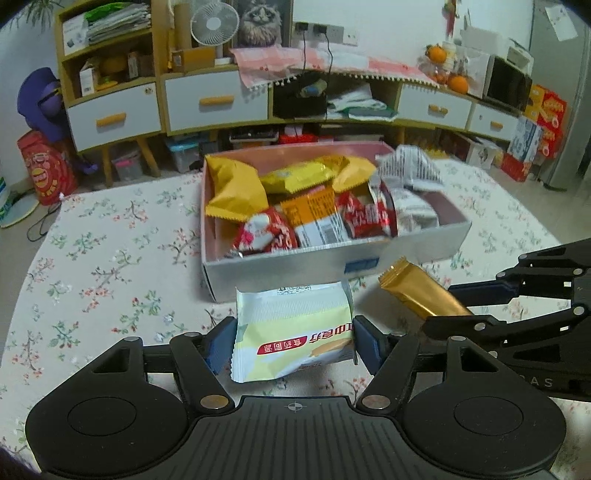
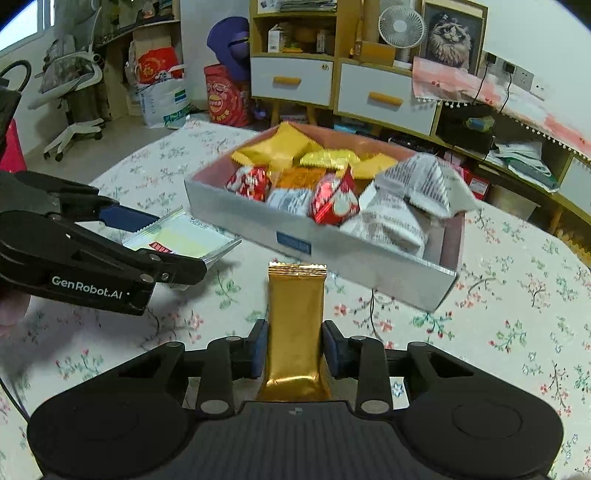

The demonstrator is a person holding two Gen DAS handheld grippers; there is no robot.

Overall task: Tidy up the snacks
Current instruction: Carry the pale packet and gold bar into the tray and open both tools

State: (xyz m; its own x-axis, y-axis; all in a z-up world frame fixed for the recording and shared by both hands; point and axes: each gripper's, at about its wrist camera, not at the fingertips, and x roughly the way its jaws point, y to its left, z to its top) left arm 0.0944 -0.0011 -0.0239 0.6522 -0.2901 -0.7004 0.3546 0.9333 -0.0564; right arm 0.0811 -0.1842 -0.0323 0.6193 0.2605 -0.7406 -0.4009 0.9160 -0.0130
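Probably a home living room: drawered sideboard point(image 1: 218, 99), cat picture point(image 2: 452, 35).

My gold bar point(image 2: 295, 325) disappears under my right gripper point(image 2: 295, 350); grey packets point(image 2: 410, 192) look totally smeared.

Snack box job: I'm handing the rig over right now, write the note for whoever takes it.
Left tongs: shut on the pale yellow snack packet, held just in front of the box.
Right tongs: shut on the gold bar wrapper, also short of the box.
Snack box: on the floral tablecloth, already crowded with yellow, red, orange and grey-striped packets.
Done: most snacks are boxed; both remaining ones are gripped.
Left: carry each over the near wall and release it inside. No other loose snacks show on the cloth in either view.
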